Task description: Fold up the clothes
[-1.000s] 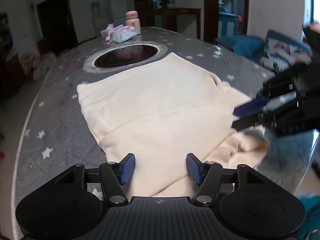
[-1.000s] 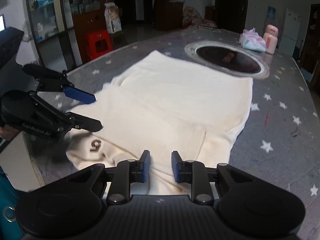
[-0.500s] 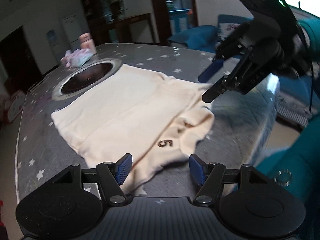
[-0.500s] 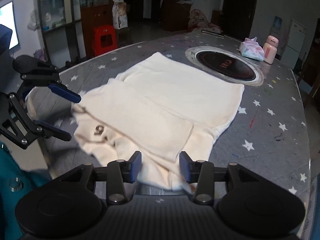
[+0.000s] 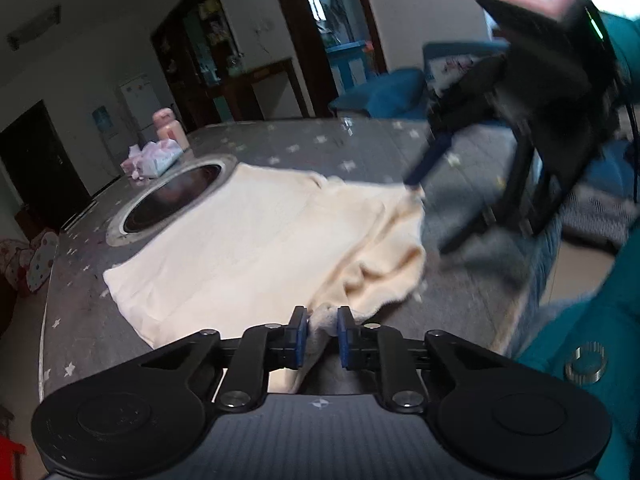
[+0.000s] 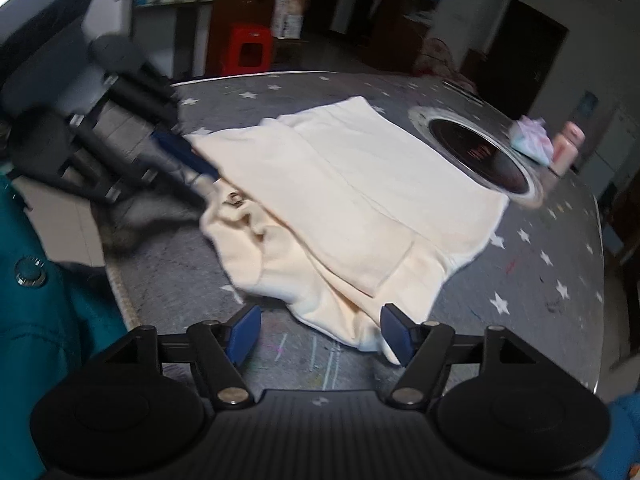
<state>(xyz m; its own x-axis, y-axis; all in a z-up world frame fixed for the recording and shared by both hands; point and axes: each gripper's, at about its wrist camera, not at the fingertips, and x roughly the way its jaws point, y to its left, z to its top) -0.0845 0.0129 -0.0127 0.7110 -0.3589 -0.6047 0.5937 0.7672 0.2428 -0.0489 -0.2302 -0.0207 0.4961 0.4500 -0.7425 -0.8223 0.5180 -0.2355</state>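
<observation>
Nearest the table edge [image 6: 120, 292], the soft, limp cream garment [image 5: 256, 240] is pinched at its bunched corner by the nearly closed left gripper [image 5: 322, 334], while the right gripper [image 6: 318, 334], wide open and empty, is judged best applied to the adjacent hem.

Cream garment [image 6: 360, 200] partly folded, flat on table; near edge bunched, small dark marking visible.

Both wrist views look low across the cream garment [image 5: 256, 240] from opposite corners.
</observation>
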